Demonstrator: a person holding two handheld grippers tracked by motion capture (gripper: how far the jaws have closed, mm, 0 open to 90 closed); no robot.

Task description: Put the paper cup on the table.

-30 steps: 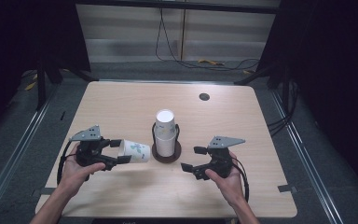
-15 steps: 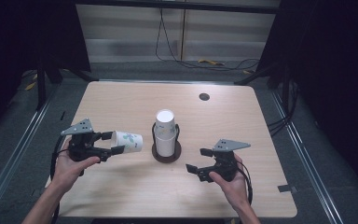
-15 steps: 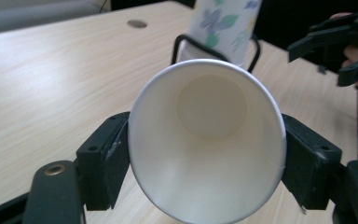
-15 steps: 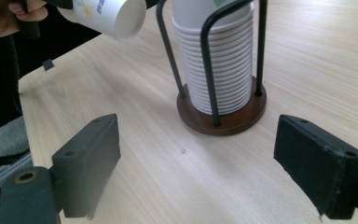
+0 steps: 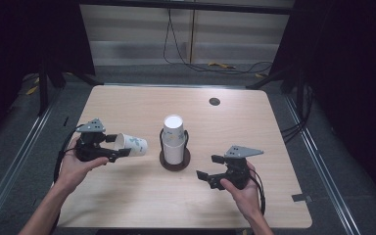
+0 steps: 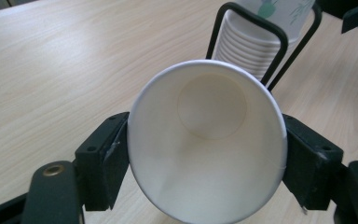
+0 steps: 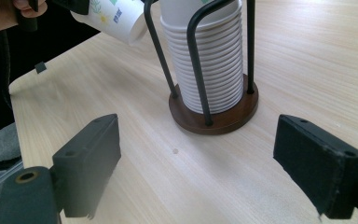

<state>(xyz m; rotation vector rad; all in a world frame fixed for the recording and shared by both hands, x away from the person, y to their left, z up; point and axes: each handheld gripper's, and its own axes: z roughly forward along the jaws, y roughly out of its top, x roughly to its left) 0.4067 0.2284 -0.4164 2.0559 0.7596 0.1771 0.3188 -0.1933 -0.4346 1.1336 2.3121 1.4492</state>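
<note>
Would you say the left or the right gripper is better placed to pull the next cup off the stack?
Probably right: the right gripper is open and empty, facing the stack; the left gripper holds a paper cup.

In the left gripper view the paper cup (image 6: pixel 208 142) hides the table behind it, and its lower rim is cut off by the bottom edge. The stack of cups (image 6: pixel 256 44) in the wire holder (image 6: pixel 261 32) runs off the top edge. The small dark disc (image 5: pixel 214 102) on the far table is too small to identify.
</note>
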